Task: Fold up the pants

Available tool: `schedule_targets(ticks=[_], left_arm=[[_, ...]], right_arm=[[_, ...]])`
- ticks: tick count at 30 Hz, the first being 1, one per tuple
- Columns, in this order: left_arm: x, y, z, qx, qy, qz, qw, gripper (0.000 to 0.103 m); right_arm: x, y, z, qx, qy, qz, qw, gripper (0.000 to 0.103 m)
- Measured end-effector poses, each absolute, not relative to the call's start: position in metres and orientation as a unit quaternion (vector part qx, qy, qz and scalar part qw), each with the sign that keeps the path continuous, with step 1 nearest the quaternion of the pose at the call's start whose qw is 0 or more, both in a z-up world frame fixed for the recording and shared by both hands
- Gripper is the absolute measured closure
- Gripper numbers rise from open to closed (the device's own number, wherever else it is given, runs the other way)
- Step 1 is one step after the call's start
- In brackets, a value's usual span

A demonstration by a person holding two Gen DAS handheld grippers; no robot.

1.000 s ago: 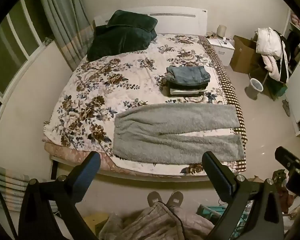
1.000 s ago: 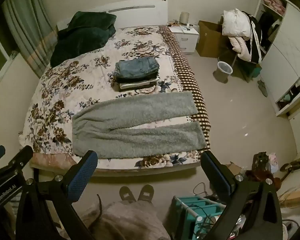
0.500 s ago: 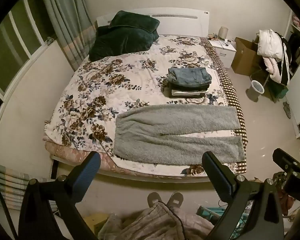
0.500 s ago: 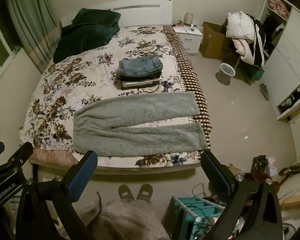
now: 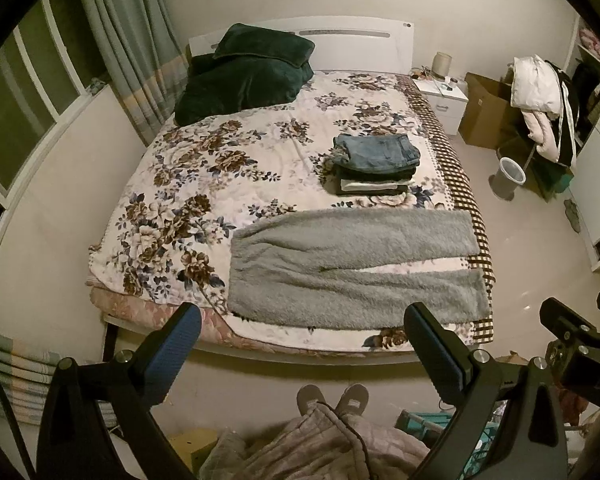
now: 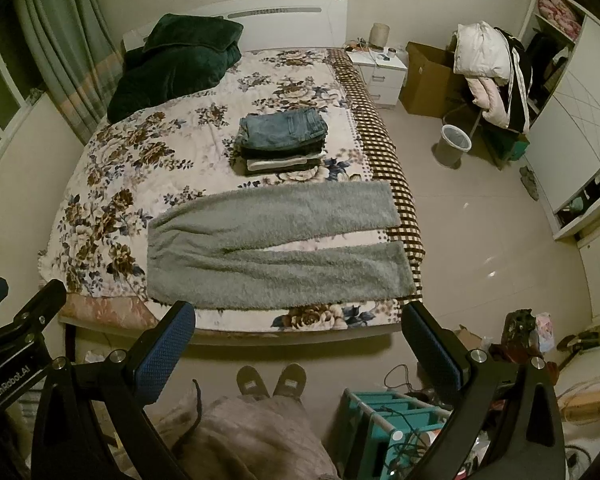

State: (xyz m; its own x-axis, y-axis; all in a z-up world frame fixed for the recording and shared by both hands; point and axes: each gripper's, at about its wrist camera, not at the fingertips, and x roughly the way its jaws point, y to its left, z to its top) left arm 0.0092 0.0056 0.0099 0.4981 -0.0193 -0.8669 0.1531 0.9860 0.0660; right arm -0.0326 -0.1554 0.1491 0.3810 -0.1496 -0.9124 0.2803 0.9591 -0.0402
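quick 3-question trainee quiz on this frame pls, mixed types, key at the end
1. True or false: the grey fleece pants lie spread flat with both legs apart.
2. What tops the folded stack? A) jeans B) towel C) pillow
3. Fill in: both the left tool and the right tool are ____ and hold nothing.

Key: 1 true; 2 A; 3 open

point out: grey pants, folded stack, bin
grey pants (image 5: 352,264) left wrist view, crotch area.
folded stack (image 6: 282,130) right wrist view, top jeans.
bin (image 6: 454,146) right wrist view, side wall.
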Motion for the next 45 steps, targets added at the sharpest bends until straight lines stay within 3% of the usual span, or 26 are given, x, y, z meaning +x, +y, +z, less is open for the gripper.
schedule_targets(ticks=[45], left_arm=[[0.004,0.000,-0.007,0.060,0.505,-0.058,0.859,0.000]], right_arm=[[-0.037,-0.156,0.131,0.057,0.547,-0.133,0.824,0.000]])
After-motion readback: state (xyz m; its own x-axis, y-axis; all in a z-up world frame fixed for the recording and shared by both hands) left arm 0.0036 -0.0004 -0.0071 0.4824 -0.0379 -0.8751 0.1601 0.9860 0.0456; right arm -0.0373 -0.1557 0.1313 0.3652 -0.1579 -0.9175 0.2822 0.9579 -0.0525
